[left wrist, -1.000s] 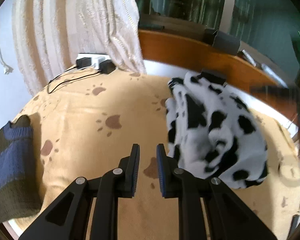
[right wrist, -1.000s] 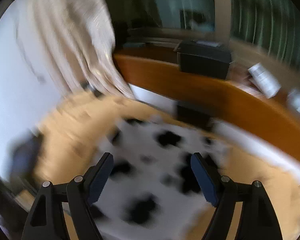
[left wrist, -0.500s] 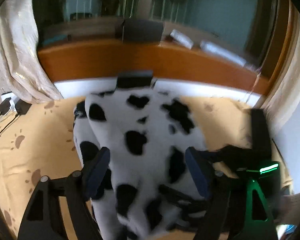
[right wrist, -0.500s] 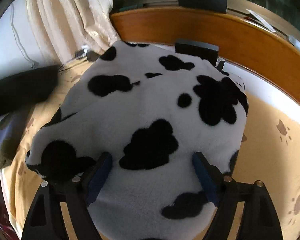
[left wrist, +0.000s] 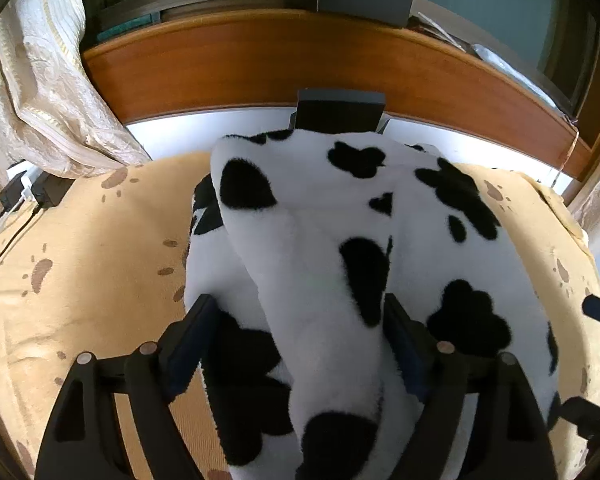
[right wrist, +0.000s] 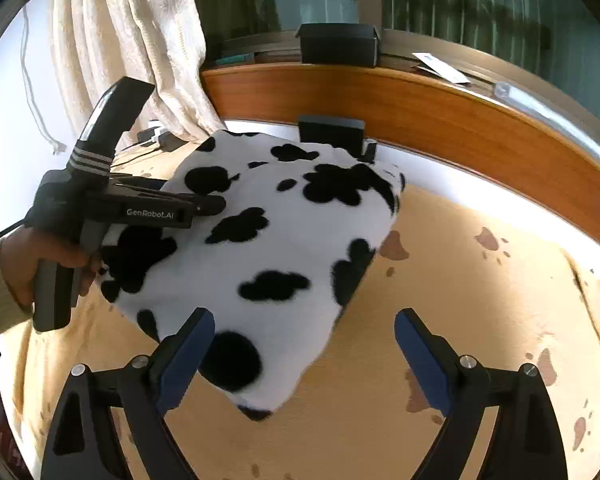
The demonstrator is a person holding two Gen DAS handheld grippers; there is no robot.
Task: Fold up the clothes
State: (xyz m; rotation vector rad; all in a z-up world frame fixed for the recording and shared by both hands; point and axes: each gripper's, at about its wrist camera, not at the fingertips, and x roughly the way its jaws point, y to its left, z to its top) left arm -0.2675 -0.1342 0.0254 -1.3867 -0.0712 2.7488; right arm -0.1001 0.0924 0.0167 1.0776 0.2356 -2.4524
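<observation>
**2 grippers at a cow-print fleece**

A black-and-white fleece garment [left wrist: 324, 248] lies heaped on a tan paw-print blanket [right wrist: 480, 288]. The left gripper [left wrist: 304, 344] straddles it, jaws opening, unclenched. The right gripper [right wrist: 304, 344] is opening over its corner.

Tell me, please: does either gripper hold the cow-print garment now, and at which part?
Neither holds it. The left gripper straddles the cow-print garment with opening jaws, pads not pressing. The right gripper, also opening, only reaches over its near corner.

"GenRobot.AI" on left gripper [right wrist: 204, 204]
</observation>
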